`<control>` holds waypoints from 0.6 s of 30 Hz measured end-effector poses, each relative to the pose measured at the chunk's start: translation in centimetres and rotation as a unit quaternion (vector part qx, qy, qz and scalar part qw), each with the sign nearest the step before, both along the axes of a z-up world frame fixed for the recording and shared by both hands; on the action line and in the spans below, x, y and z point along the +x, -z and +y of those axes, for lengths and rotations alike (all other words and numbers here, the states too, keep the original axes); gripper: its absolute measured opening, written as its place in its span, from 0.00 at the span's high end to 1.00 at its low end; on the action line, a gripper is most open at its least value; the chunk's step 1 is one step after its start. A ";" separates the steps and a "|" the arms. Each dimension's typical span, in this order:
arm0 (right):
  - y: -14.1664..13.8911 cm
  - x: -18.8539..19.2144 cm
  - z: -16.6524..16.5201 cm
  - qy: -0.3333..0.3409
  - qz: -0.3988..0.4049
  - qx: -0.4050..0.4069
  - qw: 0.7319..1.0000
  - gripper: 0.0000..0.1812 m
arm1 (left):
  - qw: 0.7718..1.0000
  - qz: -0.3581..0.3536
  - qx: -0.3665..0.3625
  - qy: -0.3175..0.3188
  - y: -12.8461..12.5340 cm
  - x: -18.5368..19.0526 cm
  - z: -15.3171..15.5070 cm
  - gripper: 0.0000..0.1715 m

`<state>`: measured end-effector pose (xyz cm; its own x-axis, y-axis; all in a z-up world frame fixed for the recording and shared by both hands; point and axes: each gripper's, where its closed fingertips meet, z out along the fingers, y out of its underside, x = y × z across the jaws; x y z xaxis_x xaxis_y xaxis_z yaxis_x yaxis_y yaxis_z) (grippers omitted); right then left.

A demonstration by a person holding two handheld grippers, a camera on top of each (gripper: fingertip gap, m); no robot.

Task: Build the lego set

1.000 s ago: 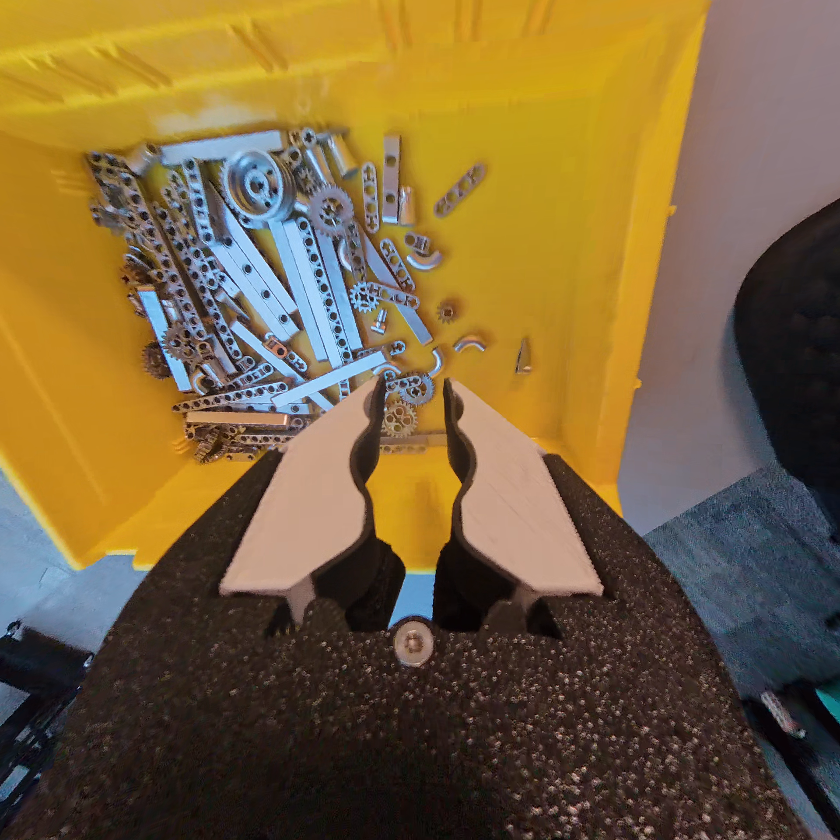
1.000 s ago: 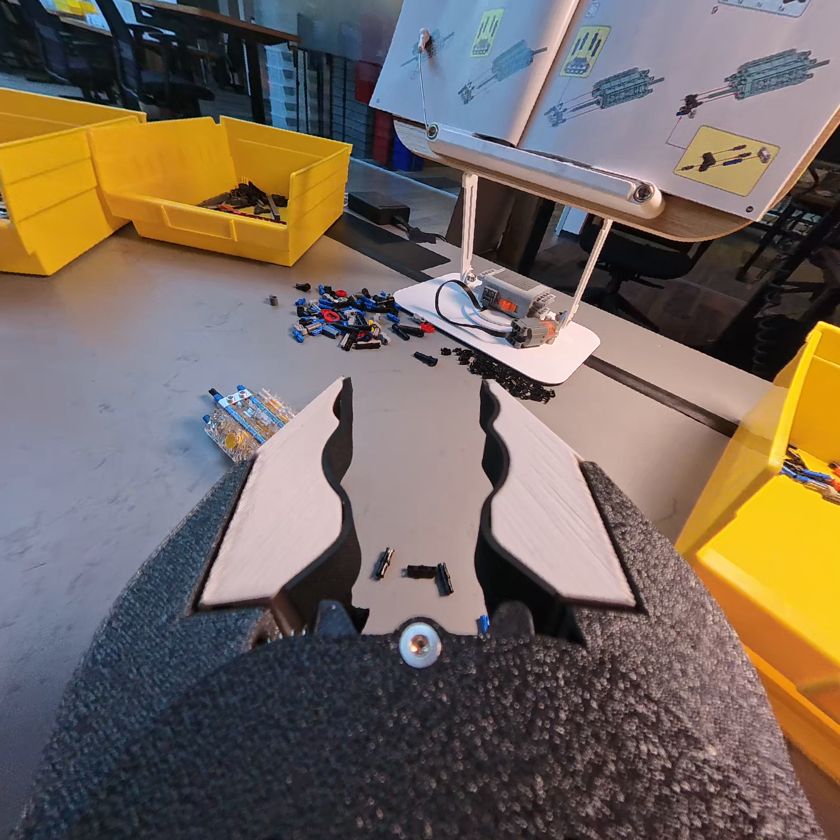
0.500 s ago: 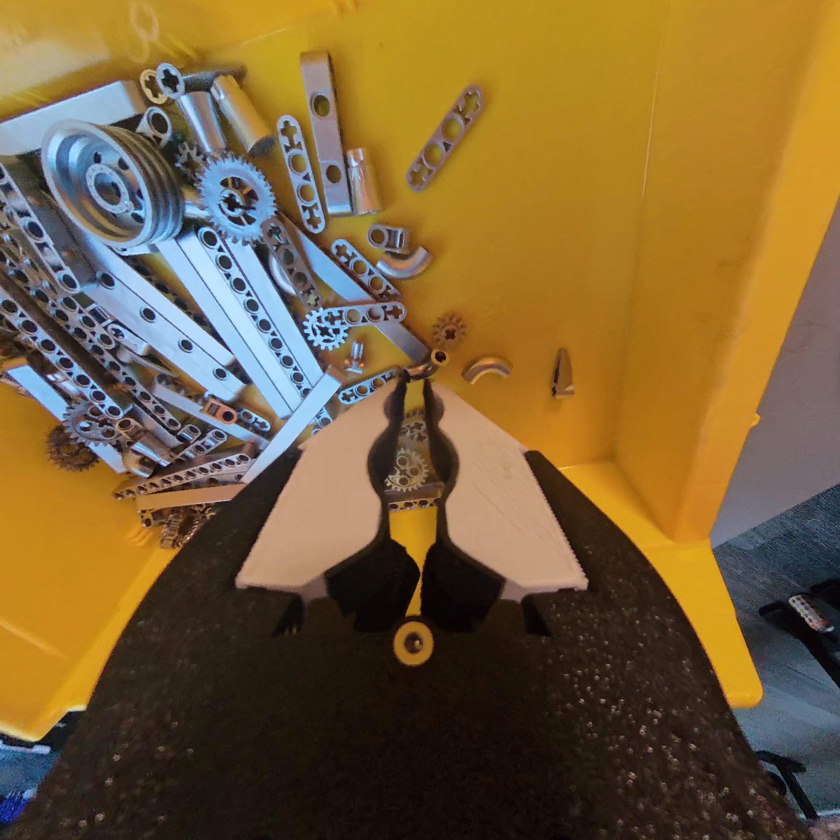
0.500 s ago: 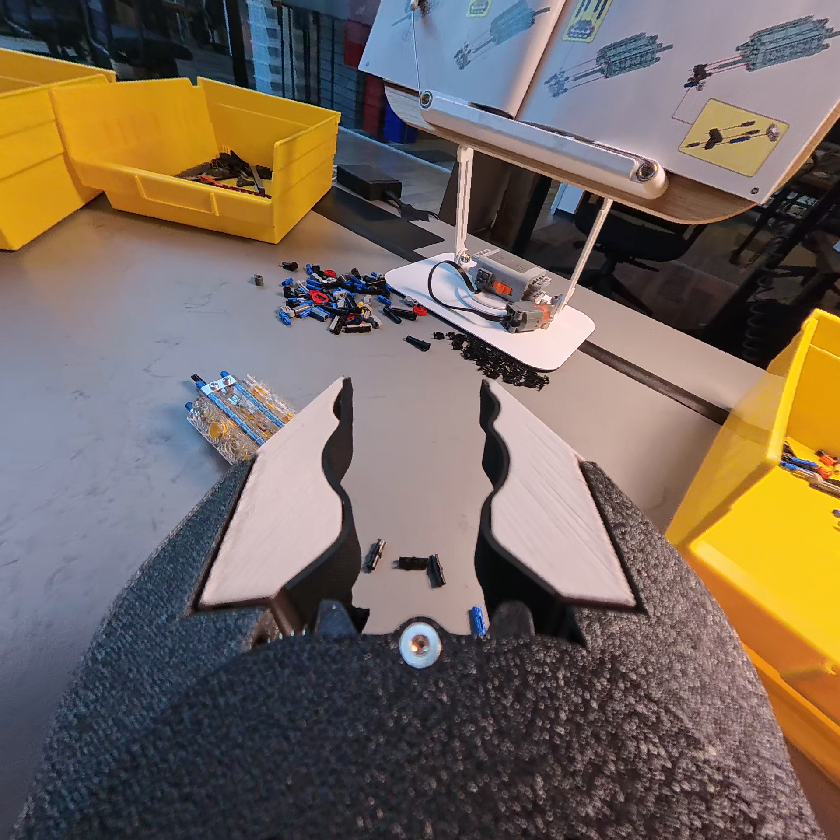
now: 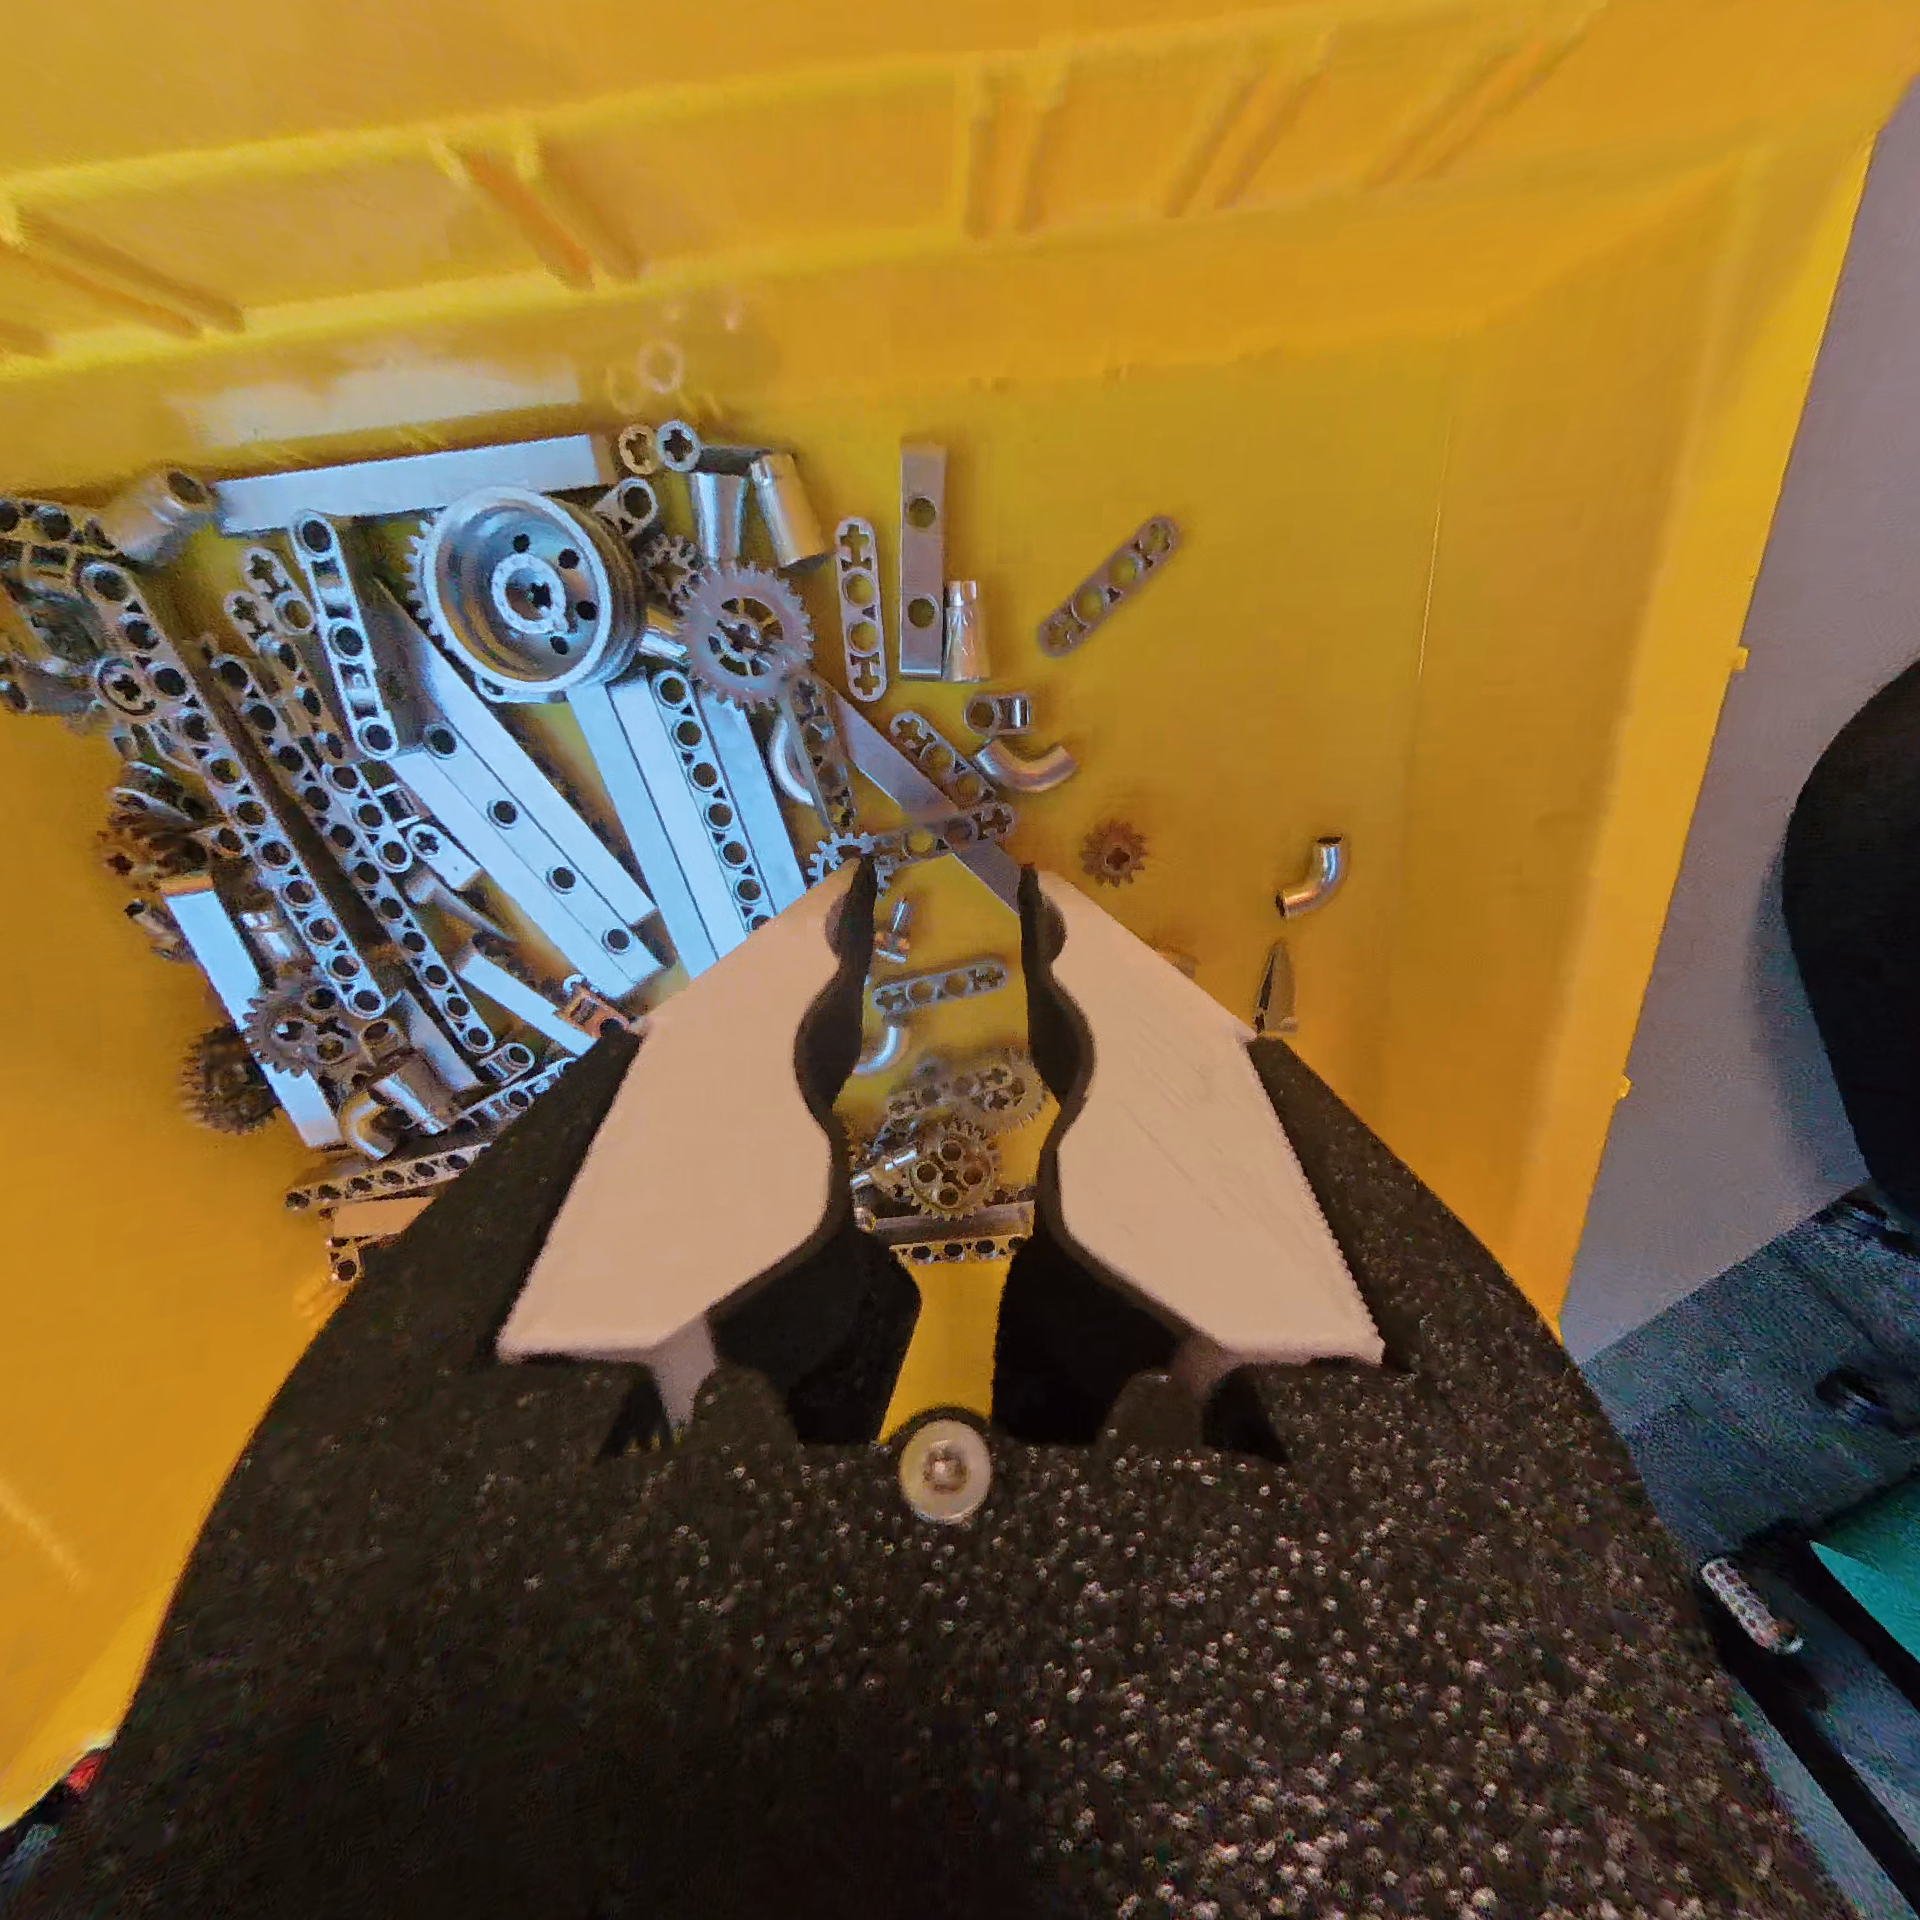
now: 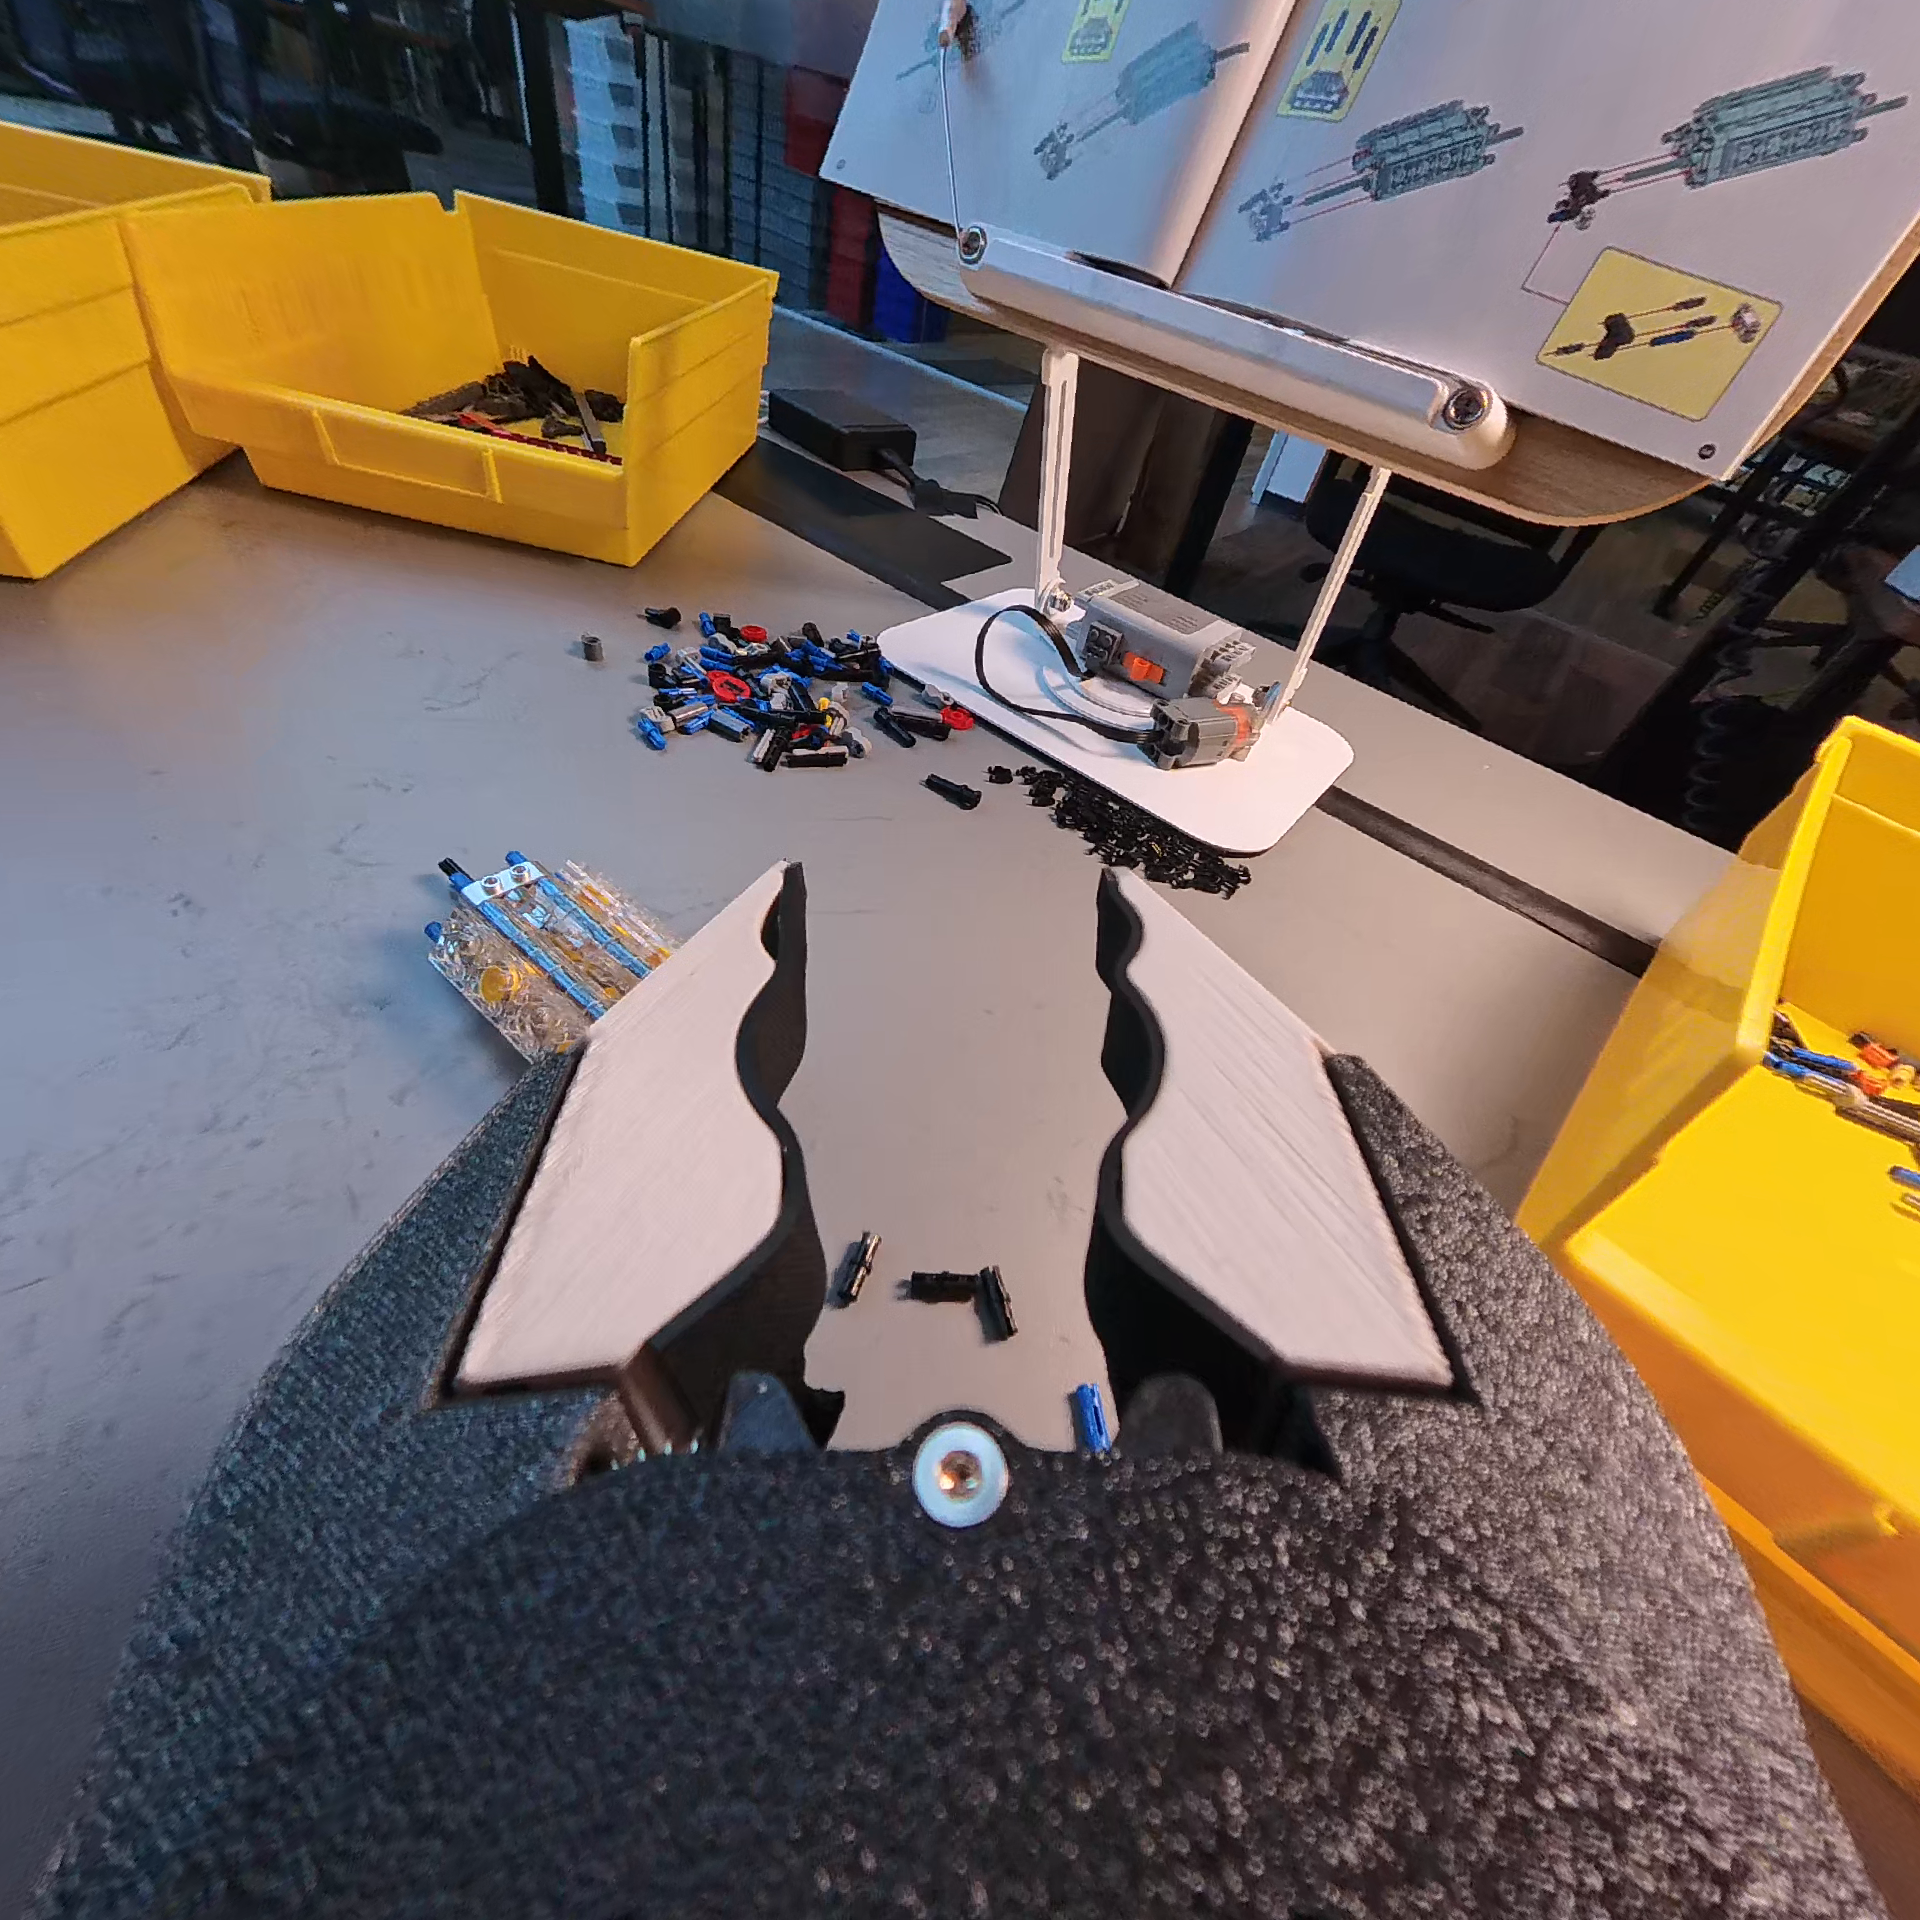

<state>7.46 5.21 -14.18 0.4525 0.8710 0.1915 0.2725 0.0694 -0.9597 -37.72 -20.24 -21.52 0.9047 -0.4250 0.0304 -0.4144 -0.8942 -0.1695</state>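
Yellow bin (image 5: 1299,499): left tool (image 5: 940,883) (parted, empty) over silver parts (image 5: 623,790).

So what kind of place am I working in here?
Probably an assembly workbench for building-brick kits: yellow parts bins on a grey table, a stand holding pictured build instructions, and loose pins. The left gripper hangs open over a bin of silver gears and beams.

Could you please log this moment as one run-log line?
left gripper: jaws open over silver parts in yellow bin | right gripper: jaws open above grey table
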 end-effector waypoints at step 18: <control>-0.2 0.5 -0.3 -0.001 0.006 0.005 1.000 0.70 | 1.000 0.002 -0.002 0.029 -0.4 1.6 -0.3 0.91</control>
<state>7.97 4.91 -13.96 0.4529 0.8699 0.1953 0.2600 0.0806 -0.9622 -36.14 -20.56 -21.17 0.8786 -0.4766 0.0298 -0.4660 -0.8695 -0.1637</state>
